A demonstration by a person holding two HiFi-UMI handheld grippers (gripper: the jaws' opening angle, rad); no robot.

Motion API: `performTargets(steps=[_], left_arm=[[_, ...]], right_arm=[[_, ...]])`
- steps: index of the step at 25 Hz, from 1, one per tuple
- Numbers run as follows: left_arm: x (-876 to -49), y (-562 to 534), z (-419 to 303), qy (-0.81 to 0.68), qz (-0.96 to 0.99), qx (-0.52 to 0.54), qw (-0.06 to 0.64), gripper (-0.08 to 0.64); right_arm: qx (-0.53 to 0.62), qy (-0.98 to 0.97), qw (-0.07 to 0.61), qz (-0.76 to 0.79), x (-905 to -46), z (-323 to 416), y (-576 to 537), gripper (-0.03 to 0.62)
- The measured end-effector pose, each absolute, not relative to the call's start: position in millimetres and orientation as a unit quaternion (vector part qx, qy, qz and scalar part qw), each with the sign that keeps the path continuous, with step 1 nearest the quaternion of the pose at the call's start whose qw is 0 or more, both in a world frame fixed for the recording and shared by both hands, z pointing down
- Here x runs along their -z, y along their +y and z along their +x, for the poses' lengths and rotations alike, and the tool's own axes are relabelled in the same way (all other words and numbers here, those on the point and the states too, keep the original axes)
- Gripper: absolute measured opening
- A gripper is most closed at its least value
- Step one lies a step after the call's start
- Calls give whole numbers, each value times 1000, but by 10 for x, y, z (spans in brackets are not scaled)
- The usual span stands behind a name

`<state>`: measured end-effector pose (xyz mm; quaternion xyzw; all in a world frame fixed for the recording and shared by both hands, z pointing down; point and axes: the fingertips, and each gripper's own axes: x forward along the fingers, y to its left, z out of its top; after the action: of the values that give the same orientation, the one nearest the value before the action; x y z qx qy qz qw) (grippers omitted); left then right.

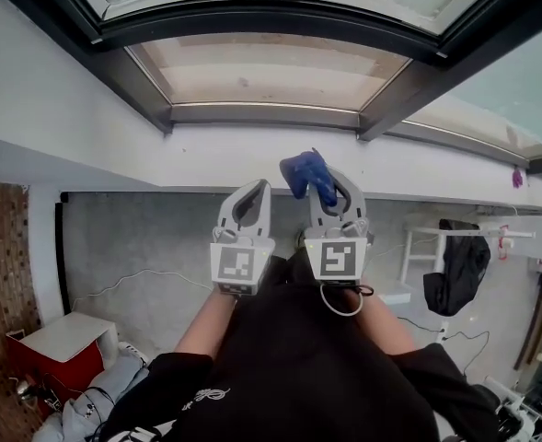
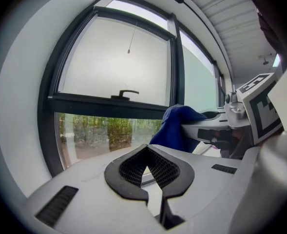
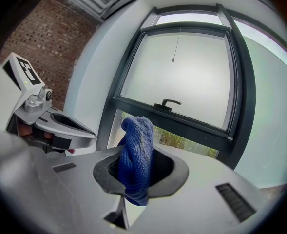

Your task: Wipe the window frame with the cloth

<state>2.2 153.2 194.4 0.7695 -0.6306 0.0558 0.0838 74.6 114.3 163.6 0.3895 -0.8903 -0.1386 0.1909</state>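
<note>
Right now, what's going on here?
A person faces a dark window frame with a gripper in each hand. The right claw is shut on a blue knitted cloth, which sticks up out of it. The left claw is shut with nothing in it, held beside the right one. The cloth is short of the frame, so wiping has not begun.

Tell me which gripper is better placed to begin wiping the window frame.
The right gripper: its fingers are shut on the blue cloth, held up toward the window frame. The left gripper is shut and empty.
</note>
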Motion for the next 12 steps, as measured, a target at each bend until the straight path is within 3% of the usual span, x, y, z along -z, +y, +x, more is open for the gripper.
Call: performTargets(steps=[12], left_arm=[[-2001,1140,-30,-603,790,-58,91,5]], right_arm=[[46,-883,161,440,-1665,665,777,37]])
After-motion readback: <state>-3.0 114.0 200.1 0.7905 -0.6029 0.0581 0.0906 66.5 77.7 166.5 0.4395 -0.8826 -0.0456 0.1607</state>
